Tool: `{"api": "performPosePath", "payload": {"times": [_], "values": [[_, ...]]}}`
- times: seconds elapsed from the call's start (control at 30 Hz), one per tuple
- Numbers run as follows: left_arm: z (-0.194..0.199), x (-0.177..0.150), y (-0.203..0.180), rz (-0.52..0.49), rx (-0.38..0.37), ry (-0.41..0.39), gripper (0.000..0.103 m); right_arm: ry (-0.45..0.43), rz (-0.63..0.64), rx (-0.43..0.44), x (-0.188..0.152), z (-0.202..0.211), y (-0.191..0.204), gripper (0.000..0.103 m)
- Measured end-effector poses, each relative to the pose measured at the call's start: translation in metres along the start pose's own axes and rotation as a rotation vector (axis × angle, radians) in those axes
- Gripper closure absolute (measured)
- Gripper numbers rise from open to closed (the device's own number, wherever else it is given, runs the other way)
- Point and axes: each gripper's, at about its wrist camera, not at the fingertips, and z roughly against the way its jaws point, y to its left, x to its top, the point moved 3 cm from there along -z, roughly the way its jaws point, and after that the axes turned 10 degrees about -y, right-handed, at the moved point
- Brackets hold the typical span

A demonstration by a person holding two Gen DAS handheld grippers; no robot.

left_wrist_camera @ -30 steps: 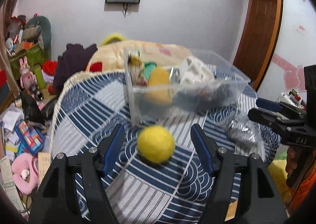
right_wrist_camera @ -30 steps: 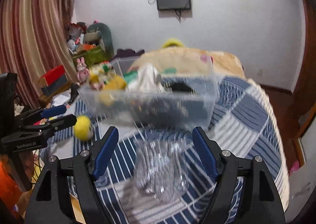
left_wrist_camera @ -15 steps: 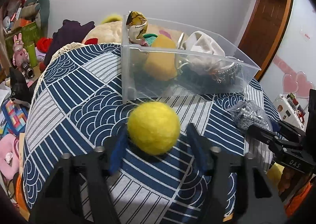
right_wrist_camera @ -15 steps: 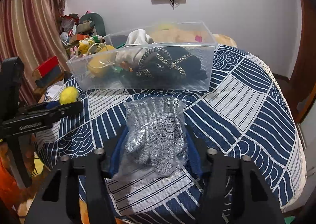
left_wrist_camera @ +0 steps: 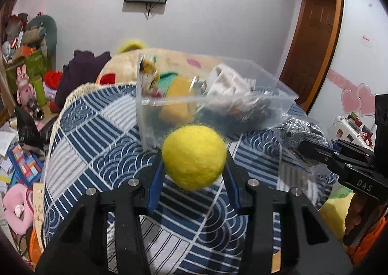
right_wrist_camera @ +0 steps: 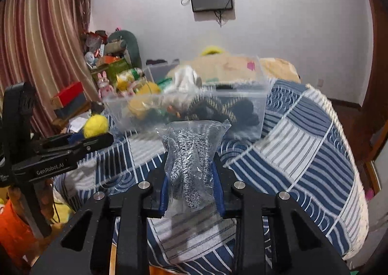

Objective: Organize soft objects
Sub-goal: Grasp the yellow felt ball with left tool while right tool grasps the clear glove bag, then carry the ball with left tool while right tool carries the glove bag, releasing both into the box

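My left gripper (left_wrist_camera: 193, 166) is shut on a yellow felt ball (left_wrist_camera: 194, 156) and holds it above the blue patterned tablecloth (left_wrist_camera: 97, 134), in front of the clear plastic bin (left_wrist_camera: 218, 105). My right gripper (right_wrist_camera: 190, 173) is shut on a clear bag of grey knit gloves (right_wrist_camera: 191, 153) and holds it off the cloth. The bin (right_wrist_camera: 242, 95) holds several soft things: a yellow ball, white cloth, a dark chain-trimmed item. In the right wrist view the left gripper (right_wrist_camera: 97, 139) and the ball (right_wrist_camera: 95, 125) show at the left.
The round table drops off at its fringed edge (right_wrist_camera: 339, 129). Clutter, toys and boxes (left_wrist_camera: 26, 69) crowd the floor to the left. A wooden door (left_wrist_camera: 312, 44) stands at the right, a beige plush (left_wrist_camera: 169, 59) behind the bin.
Both grippers have closed on their objects and lifted them off the cloth. The ball and the glove bag now hang in the air in front of the bin.
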Motion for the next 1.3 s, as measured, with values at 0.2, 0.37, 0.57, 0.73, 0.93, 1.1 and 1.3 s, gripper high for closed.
{"api": "performPosePath", "payload": {"times": [0.2,0.37,0.57,0.73,0.93,1.1,1.3], "values": [[0.014,0.03,-0.012,-0.024,-0.019,-0.079,0.058,-0.089,0.016,-0.012,0.027,0.01,0.003,0.076],[0.017,0.059,-0.021,-0.061,-0.024,-0.141,0.058,-0.158,0.021,-0.041,0.055,0.011,-0.001,0.076],[0.005,0.082,-0.032,-0.071,-0.048,-0.162,0.058,-0.219,0.007,-0.047,0.086,0.004,-0.002,0.076],[-0.017,0.091,-0.031,-0.057,-0.039,-0.151,0.058,-0.238,0.015,-0.051,0.101,-0.009,-0.002,0.076],[-0.049,0.081,-0.023,-0.032,-0.019,-0.087,0.058,-0.179,0.019,-0.086,0.094,-0.037,-0.009,0.076],[-0.069,0.066,-0.018,-0.039,0.008,-0.029,0.058,-0.094,0.019,-0.108,0.074,-0.062,-0.014,0.076],[-0.083,0.058,-0.016,-0.054,0.011,-0.011,0.058,-0.018,-0.006,-0.1,0.055,-0.082,-0.021,0.074]]}}
